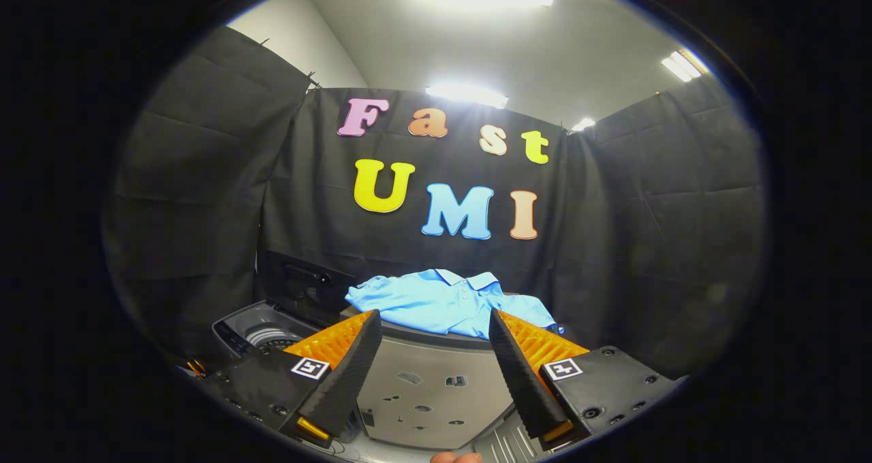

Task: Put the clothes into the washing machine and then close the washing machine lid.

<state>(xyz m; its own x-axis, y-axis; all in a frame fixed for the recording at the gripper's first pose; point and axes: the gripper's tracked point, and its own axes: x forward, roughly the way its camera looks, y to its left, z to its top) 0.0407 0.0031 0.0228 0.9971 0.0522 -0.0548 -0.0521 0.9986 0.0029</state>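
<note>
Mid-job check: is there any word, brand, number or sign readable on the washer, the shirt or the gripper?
Nothing here reads as a word or number.
Blue polo shirt, beyond the open gripper: no print visible.
Square markers on the gripper: black-and-white coded patterns, not text.
Grey panel between the fingers: small dark marks, too small to read.
Washing machine lid, standing open: no legible label.

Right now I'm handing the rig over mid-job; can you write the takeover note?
Hand-held gripper: open, fingers spread, holding nothing, aimed at the shirt.
Blue polo shirt: lies just beyond the fingertips on a grey surface.
Washing machine: beside the left finger, lid up, drum open.
Done: nothing loaded yet.
Left: grasp the shirt, drop it into the drum, close the lid.
</note>
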